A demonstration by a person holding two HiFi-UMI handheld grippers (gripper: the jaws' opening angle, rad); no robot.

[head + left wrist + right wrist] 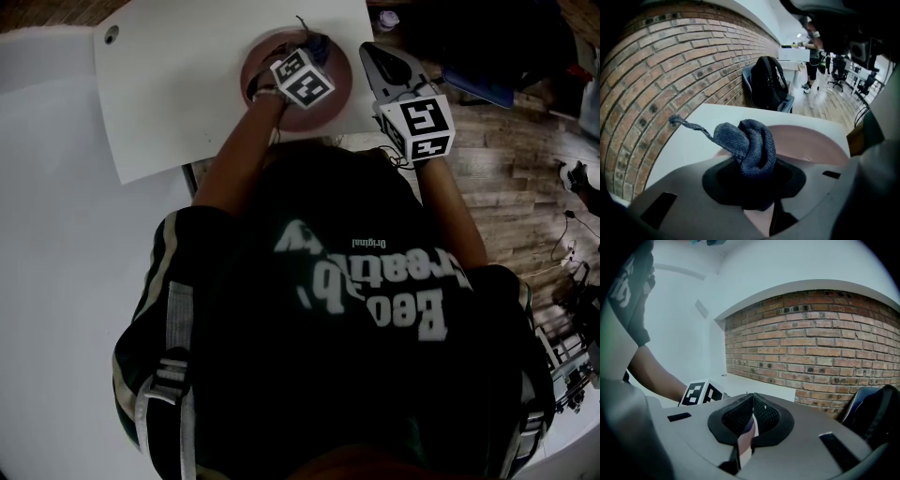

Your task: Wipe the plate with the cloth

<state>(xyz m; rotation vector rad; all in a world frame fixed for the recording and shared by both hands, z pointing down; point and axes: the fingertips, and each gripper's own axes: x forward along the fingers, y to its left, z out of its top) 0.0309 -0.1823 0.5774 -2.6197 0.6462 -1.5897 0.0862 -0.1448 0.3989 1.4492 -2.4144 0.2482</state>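
Clamping the cloth [751, 143] between its black pads, our left gripper [754, 180] has its jaws closed tight on a bunched fold of the blue-grey knit. A thin loose strand trails away from the plate [806, 143], out over the white tabletop [698, 136]. We see the cloth bulging up out of the jaws just above the plate's near rim; whether it presses on the pink surface we cannot tell.

From the head view, the left gripper [314, 47] sits over the plate [258, 56], with its marker cube [302, 77] covering the plate's middle. The plate lies flat on the tabletop [187, 84], whose edge runs just past the plate's right rim.

Our right gripper [751, 414] has its jaws brought together, pad against pad, with nothing caught between them. In the head view we find the right gripper [375, 58] just beside the plate's right rim, apart from the cloth.

Beyond the plate's far side we make out a brick wall [670, 70] and a dark backpack [768, 84], both well apart from the plate, and wooden floor [506, 169] off to the plate's right
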